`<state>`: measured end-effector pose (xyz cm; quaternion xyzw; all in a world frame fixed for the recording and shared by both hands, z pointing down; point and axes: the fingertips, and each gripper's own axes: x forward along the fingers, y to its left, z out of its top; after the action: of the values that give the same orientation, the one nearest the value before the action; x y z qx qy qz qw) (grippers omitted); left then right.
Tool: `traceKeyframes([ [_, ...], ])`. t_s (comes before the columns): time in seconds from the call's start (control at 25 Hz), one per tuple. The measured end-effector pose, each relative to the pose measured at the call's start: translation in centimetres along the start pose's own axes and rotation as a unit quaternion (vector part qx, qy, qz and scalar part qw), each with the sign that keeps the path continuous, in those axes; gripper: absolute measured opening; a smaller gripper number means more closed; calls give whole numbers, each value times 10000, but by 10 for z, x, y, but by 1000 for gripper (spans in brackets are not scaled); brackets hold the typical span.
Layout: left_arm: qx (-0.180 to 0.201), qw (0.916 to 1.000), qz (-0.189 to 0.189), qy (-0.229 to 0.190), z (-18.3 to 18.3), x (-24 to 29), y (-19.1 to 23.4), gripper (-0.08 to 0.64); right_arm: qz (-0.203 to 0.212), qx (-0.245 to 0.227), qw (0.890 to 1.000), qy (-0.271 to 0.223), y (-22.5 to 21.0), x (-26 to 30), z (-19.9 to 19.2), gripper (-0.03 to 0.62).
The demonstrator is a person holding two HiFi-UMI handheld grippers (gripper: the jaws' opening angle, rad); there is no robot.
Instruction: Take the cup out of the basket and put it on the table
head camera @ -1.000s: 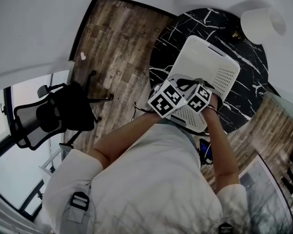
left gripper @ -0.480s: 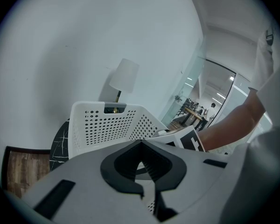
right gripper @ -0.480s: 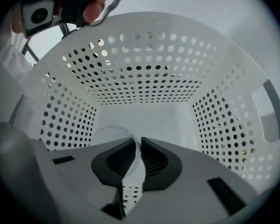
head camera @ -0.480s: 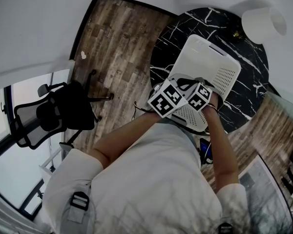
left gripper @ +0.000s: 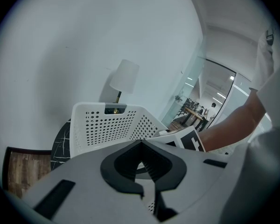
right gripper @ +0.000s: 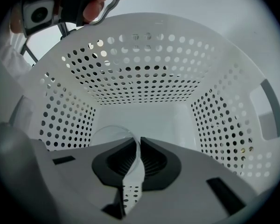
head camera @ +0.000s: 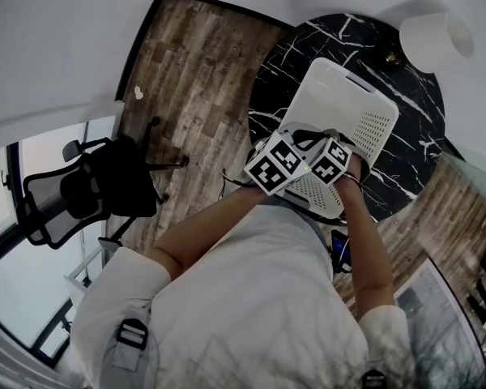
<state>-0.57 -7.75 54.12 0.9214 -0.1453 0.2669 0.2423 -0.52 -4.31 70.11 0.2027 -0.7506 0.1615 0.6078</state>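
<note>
The right gripper point(right gripper: 136, 160) is down inside the basket point(right gripper: 144, 78). Its jaws are drawn in to a narrow slit with the clear wall of the cup point(right gripper: 109, 133) pinched between them. The cup's round rim shows just left of the jaws, low by the basket's floor on the near left side. The left gripper point(left gripper: 140, 164) has its jaws closed and nothing in them. It is held just outside the near rim, facing the perforated far wall, with the right gripper's marker cube point(left gripper: 189, 141) close by on its right.

From the head view, both grippers crowd over the near end of the white basket, which sits on the round black marble tabletop point(head camera: 405, 136). A lamp point(head camera: 433, 39) stands at the far right.

As I read it, the grasp is made and little else. The cup is not yet out of the basket, so lifting it clear of the walls and setting it on bare tabletop beside the basket are both left to do.
</note>
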Motion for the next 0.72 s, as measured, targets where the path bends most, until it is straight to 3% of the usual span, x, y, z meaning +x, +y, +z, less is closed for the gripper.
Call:
traceKeyframes([
  [0.72, 10, 10000, 43, -35, 5, -6, -5, 6, -206, 102, 9994, -250, -5, -26, 6, 26],
])
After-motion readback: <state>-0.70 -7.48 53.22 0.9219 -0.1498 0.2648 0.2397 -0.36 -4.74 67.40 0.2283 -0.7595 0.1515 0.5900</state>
